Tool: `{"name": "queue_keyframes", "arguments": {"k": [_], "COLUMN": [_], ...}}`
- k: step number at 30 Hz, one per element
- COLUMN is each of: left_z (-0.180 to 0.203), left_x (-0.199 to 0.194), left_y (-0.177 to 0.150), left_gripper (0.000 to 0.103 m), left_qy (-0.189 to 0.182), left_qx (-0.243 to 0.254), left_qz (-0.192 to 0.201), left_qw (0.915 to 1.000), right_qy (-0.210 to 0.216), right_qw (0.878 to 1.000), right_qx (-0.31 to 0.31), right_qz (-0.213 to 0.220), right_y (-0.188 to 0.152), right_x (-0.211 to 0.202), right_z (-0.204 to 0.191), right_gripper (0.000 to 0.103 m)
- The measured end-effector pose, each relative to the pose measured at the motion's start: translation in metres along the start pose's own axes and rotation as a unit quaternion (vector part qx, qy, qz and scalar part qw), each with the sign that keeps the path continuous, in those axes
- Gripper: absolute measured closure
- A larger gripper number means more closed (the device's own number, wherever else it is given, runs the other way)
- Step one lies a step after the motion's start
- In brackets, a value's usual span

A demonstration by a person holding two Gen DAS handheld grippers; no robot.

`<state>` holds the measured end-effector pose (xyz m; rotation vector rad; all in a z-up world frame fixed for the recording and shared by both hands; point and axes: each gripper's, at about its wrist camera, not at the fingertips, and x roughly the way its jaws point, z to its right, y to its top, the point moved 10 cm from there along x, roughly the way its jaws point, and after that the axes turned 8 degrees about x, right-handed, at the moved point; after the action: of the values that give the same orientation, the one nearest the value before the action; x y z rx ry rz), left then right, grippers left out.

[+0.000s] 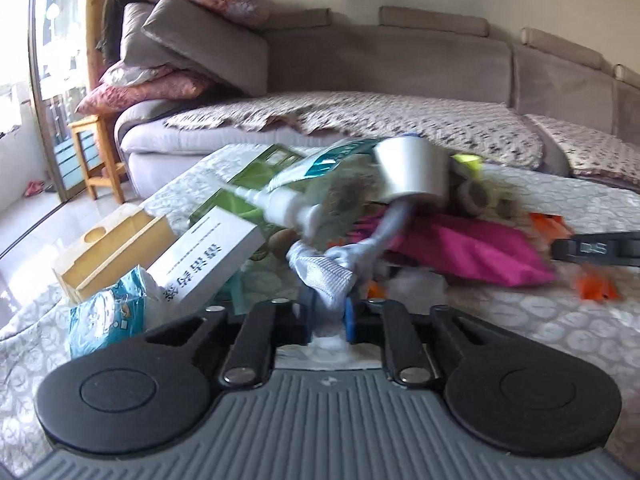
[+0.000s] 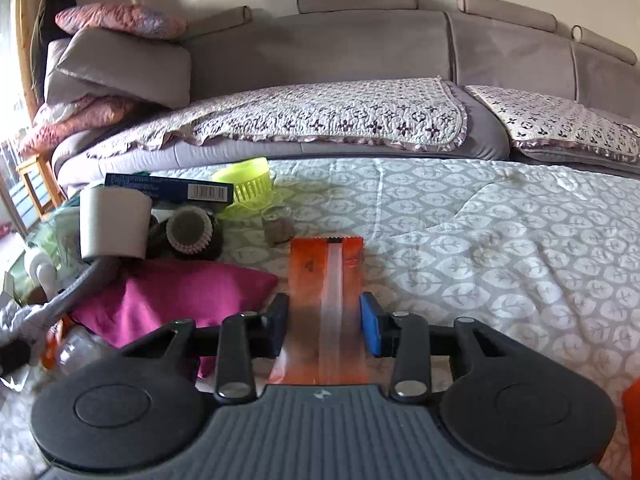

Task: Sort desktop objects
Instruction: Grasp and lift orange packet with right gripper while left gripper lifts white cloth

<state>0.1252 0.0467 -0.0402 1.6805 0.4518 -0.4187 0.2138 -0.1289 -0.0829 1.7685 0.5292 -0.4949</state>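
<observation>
Nearest, left gripper (image 1: 328, 316) clamped the pale grey woven strap (image 1: 324, 276), lifting it from the clutter; right gripper (image 2: 325, 328) pinched 1 flat orange sachet (image 2: 326, 272) for sorting rightward.

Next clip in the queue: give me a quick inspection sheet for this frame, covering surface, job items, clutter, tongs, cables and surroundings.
Surface: leaf-patterned quilted cover, bare on the right.
Job's things: orange packet between the right tongs; grey-white cloth pinched in the left tongs.
Clutter: piled at left: magenta fabric, grey cup, yellow-green basket, dark blue box, white lettered box, wooden holder, tissue pack.
Grippers: left shut on the cloth; right set around the packet, contact unclear.
Cables: nothing seen.
Surroundings: grey sofa with stacked cushions.
</observation>
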Motion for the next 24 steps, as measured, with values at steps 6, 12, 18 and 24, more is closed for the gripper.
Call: {"name": "queue_keyframes", "arguments": {"k": [6, 12, 18, 24], "left_z": [0.014, 0.026, 0.026, 0.038], "left_x": [-0.029, -0.037, -0.046, -0.066], "left_y": [0.014, 0.011, 0.002, -0.01], "left_gripper": [0.089, 0.089, 0.088, 0.088], "left_qy": [-0.021, -0.043, -0.047, -0.063], "left_qx": [0.013, 0.0, -0.013, 0.011], "left_qz": [0.041, 0.026, -0.018, -0.022], "left_qw": [0.9989, 0.9987, 0.9986, 0.9977], "right_qy": [-0.003, -0.01, 0.005, 0.018], "right_qw": [1.0, 1.0, 1.0, 0.999], "right_qx": [0.005, -0.007, 0.001, -0.007], "right_qz": [0.019, 0.011, 0.006, 0.032], "right_y": [0.002, -0.005, -0.006, 0.001], "right_x": [-0.018, -0.03, -0.054, -0.087], "right_z": [0.0, 0.009, 0.01, 0.007], "right_gripper": [0.067, 0.067, 0.067, 0.067]}}
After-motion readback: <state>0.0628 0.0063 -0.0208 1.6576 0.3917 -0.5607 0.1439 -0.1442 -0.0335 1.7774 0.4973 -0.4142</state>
